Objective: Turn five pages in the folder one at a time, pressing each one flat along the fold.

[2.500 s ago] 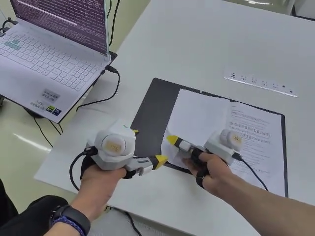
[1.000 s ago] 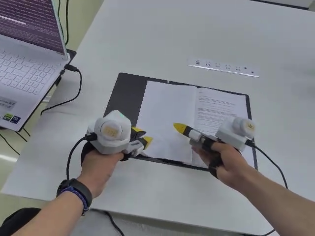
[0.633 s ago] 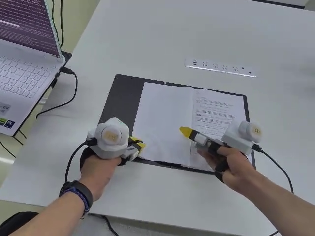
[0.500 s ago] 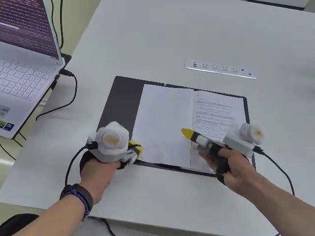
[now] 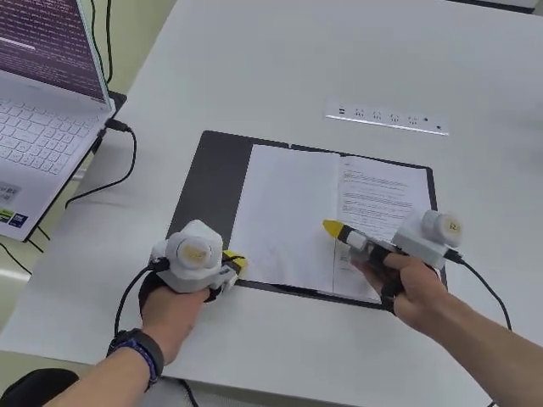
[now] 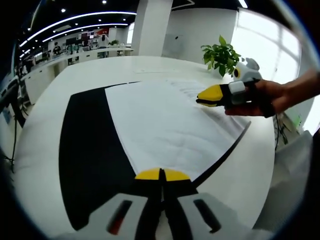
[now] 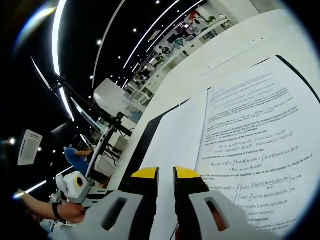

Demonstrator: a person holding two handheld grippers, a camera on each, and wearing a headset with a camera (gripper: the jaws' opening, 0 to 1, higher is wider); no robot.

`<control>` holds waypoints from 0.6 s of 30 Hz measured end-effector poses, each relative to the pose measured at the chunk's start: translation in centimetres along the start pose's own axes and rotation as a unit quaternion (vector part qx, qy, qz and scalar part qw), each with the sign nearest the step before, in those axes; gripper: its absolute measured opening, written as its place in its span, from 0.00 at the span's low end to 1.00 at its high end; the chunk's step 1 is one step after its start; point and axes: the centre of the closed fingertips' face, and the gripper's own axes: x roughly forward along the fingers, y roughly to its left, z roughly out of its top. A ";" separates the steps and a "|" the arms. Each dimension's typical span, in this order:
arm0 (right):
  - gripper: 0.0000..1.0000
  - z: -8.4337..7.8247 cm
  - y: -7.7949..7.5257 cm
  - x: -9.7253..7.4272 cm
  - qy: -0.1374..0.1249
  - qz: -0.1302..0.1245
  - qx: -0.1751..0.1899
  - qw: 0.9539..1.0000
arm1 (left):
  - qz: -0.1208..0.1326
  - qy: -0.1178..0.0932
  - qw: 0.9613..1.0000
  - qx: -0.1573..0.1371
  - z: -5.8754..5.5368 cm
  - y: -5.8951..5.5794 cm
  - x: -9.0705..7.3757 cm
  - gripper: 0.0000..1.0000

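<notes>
The black folder (image 5: 212,178) lies open on the white table. A blank turned page (image 5: 284,212) lies flat on its left half and a printed page (image 5: 382,199) on its right. My right gripper (image 5: 331,227) is shut with nothing in it, its yellow tips low over the fold near the front edge. In the right gripper view the tips (image 7: 166,172) sit between blank sheet (image 7: 180,140) and printed page (image 7: 250,130). My left gripper (image 5: 235,263) is shut and empty at the folder's near-left edge. Its tips (image 6: 161,174) are above the black cover (image 6: 85,150), with the right gripper (image 6: 207,95) beyond.
An open laptop (image 5: 42,93) stands at the left, with a black cable (image 5: 119,178) trailing toward the folder. A white power strip (image 5: 386,119) lies behind the folder. The table's front edge runs just below my hands. A potted plant (image 6: 220,55) stands far off.
The page that stood lifted and curved 2.5 s ago now lies flat on the left side. The right gripper has moved right to the fold. The left gripper has drawn back to the folder's near-left edge.
</notes>
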 end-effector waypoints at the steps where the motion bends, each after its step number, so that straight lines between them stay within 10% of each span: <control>1: 0.09 0.1 -0.1 0.1 -0.001 -0.001 0.000 1.000 | 0.001 -0.001 1.000 -0.002 0.0 0.0 0.0 0.00; 18: 0.00 1.5 -1.7 1.3 -0.006 -0.025 -0.017 1.000 | 0.007 -0.005 1.000 0.000 -0.1 -0.1 0.0 0.00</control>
